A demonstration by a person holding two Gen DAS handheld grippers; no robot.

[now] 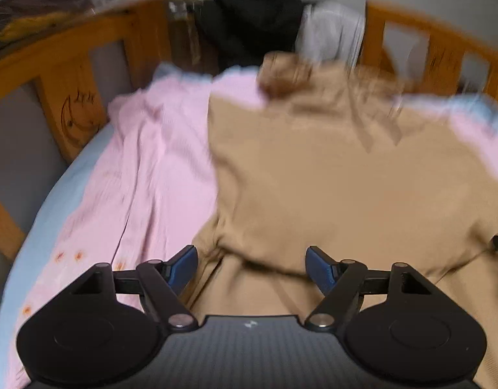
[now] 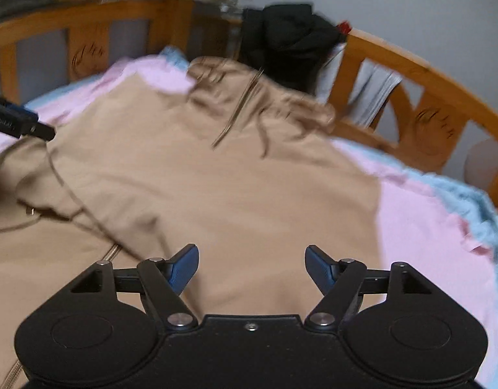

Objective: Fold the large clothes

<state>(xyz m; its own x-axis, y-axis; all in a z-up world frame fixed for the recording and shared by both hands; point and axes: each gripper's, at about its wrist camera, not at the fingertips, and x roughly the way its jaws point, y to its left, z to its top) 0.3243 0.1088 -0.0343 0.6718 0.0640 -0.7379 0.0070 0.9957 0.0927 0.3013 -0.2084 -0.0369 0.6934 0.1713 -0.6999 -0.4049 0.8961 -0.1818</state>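
Both your grippers hang with jaws spread wide and nothing between them: the left gripper (image 1: pixel 251 267) over the near fold of the tan hoodie (image 1: pixel 330 168), the right gripper (image 2: pixel 251 267) over its near hem area. The hoodie (image 2: pixel 216 178) lies spread across the pink sheet (image 1: pixel 145 168) on the bed, one layer already turned over the zipper (image 2: pixel 111 253) at your near left.

Judging from this, you are between grasps, about to pick the next edge. Drop each gripper onto a clear double edge, pinch all layers together, and lift both sides level so the fold lands square rather than skewed.

Pink sheet shows free on the left of the garment and on the right (image 2: pixel 427 243), so you have room to swing outward there. Farther off, the bunched hood (image 2: pixel 249 97) sits near the wooden bed rail (image 2: pixel 411 74) and a dark clothes pile (image 2: pixel 291 42); keep the fold short of them.
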